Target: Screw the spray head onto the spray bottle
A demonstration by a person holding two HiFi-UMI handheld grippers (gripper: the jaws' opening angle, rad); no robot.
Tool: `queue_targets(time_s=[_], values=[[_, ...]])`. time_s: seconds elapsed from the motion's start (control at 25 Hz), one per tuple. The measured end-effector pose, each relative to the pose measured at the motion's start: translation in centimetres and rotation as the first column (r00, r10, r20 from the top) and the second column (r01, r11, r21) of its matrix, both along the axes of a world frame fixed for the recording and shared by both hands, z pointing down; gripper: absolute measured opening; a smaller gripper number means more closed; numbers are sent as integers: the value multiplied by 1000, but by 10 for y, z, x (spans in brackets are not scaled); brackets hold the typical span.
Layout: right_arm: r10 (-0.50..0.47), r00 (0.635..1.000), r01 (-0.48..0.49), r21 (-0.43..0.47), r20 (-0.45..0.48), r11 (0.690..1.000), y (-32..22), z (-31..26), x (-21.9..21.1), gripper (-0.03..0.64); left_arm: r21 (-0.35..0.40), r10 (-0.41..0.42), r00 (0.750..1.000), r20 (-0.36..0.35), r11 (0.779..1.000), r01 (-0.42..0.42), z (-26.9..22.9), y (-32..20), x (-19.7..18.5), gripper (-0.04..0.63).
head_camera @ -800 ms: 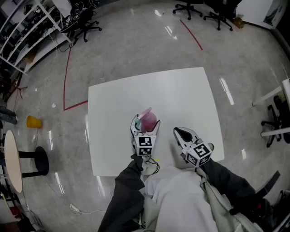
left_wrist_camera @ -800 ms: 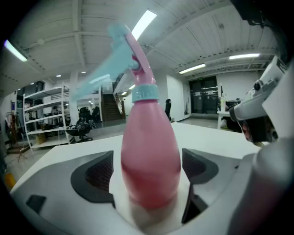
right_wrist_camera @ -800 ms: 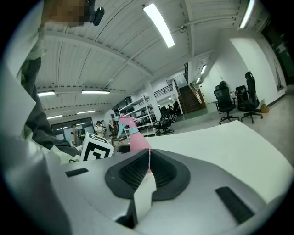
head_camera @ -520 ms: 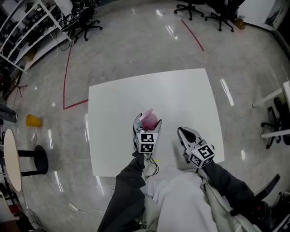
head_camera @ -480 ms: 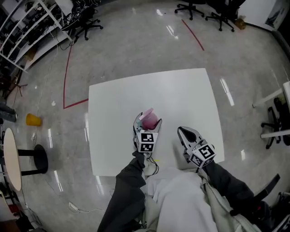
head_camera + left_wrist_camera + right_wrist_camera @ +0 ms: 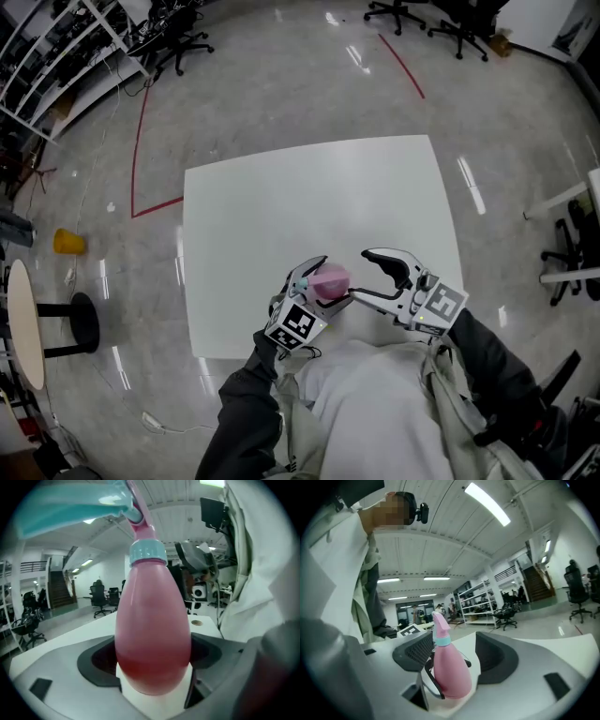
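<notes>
A pink spray bottle (image 6: 330, 279) hangs just above the near edge of the white table (image 6: 281, 206). My left gripper (image 6: 325, 283) is shut on its wide belly. In the left gripper view the bottle (image 6: 152, 634) fills the gap between both pads, with a light blue collar (image 6: 147, 552) and a teal trigger (image 6: 70, 506) on top. My right gripper (image 6: 367, 277) points left at the bottle, jaws open, tips just short of it. In the right gripper view the bottle (image 6: 450, 672) stands ahead between the jaws, its pink spray head (image 6: 440, 623) upright.
The person's white-clad torso (image 6: 375, 412) is right behind both grippers. On the floor lie red tape lines (image 6: 141, 141) and a yellow object (image 6: 66, 242). A round side table (image 6: 23, 328) stands at the left, with office chairs (image 6: 173, 47) and shelving beyond.
The left gripper has carried the bottle off its spot on the table, to the right and nearer the person. The right gripper has swung round to face left, toward the bottle.
</notes>
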State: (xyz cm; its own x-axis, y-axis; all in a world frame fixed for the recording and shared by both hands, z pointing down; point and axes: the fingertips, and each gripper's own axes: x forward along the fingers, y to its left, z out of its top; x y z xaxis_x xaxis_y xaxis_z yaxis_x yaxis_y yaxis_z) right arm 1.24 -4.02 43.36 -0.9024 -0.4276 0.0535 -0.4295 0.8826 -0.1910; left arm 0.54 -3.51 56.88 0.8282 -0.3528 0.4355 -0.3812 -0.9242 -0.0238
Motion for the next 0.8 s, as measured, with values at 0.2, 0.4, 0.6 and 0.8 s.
queue_targets(time_s=[0.2, 0.4, 0.6, 0.8], values=[[-199, 953, 228, 107, -230, 968, 27, 0, -48, 261, -6, 120, 988, 99, 993, -120, 6, 23, 2, 437], [47, 986, -21, 159, -162, 987, -1, -9, -40, 118, 25, -76, 995, 64, 997, 75, -6, 0, 0, 436], [469, 870, -487, -113, -152, 866, -44, 8, -7, 117, 120, -364, 912, 187, 930, 346, -3, -24, -5, 433], [264, 960, -256, 91, -97, 962, -16, -29, -27, 130, 30, -262, 964, -48, 964, 264, -31, -5, 16, 433]])
